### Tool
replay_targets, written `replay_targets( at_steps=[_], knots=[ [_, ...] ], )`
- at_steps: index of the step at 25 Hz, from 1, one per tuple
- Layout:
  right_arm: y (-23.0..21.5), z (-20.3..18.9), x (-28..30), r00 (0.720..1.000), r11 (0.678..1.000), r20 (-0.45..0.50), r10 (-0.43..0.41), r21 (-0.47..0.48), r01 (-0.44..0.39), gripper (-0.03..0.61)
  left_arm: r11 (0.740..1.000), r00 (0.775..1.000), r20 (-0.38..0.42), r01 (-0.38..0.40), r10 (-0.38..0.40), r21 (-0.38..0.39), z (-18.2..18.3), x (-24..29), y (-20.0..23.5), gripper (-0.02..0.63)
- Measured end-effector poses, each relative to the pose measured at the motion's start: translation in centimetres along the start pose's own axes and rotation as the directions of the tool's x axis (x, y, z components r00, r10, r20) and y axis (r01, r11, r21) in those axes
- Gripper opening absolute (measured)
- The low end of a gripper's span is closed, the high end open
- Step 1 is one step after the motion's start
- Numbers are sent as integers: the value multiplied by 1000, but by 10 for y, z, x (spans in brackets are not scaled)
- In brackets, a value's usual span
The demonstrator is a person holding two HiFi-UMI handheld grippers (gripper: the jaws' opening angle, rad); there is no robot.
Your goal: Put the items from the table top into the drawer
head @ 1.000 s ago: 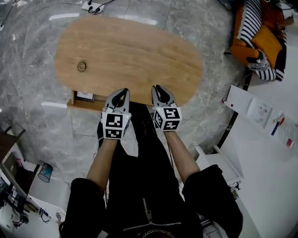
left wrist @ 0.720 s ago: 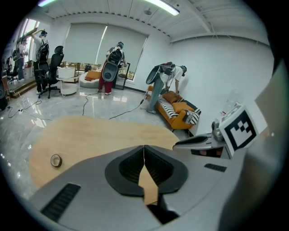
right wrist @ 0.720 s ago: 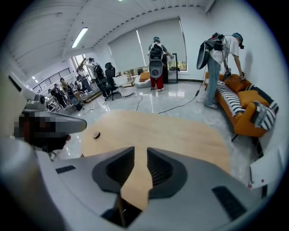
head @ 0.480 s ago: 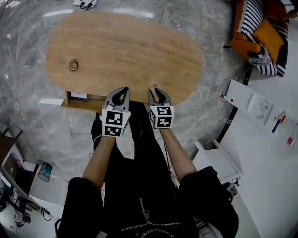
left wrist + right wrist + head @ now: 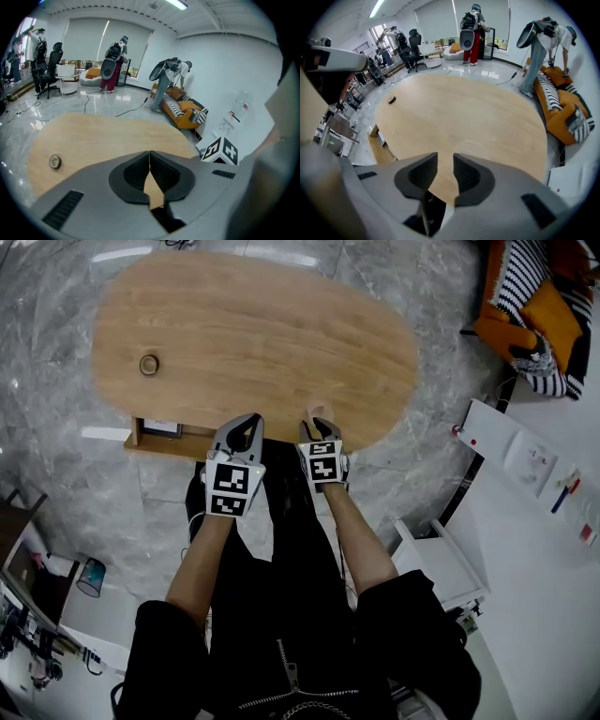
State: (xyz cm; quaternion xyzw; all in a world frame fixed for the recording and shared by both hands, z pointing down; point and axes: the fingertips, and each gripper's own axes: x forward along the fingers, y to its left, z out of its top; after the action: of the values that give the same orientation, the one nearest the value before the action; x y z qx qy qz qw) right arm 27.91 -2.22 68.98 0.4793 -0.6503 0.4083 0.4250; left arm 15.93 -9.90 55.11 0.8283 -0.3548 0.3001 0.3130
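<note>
the left gripper [image 5: 150, 157] has its jaws pressed together with nothing between them, hanging just off the near edge of the table [image 5: 281, 343]. beside it, the right gripper [image 5: 445, 161] has its jaws spread a little over bare wood, also empty. they have just been opening, likely in readiness for a pick. the one item in view, a small ring [image 5: 149, 364], lies on the table top toward the left end, well apart from both grippers. the drawer [image 5: 178, 448] stands pulled out under the near left edge, seemingly left open to receive it. compared with a second ago, the right gripper has dropped and tipped more steeply down at the table edge. the left has sunk only slightly, and the ring has not moved.
</note>
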Motion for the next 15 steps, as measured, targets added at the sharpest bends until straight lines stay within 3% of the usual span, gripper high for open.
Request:
replay_targets(
  at_steps=[2,7,9,12,15],
  knots=[
    [-1,-4,7,1000,1000,-26,2,-19,-3,107,1000,1000,-5,-4,4,-6,-2,0,4,14],
    [6,-16,20,995,985,-103,-9,-173,-9,107,1000,1000,-20,-5,5,-20,-10,-2,8,14],
    [4,-19,21,994,981,-104,-29,-192,9,100,1000,1000,-24,-7,6,-25,-11,-3,9,14],
    [-1,-20,19,993,974,-93,-75,-219,53,34,999,1000,-28,-12,11,-30,-14,-6,12,14],
    [0,-18,17,992,955,-80,-99,-287,72,27,999,999,-29,-19,18,-35,-16,-9,15,14]
  ],
)
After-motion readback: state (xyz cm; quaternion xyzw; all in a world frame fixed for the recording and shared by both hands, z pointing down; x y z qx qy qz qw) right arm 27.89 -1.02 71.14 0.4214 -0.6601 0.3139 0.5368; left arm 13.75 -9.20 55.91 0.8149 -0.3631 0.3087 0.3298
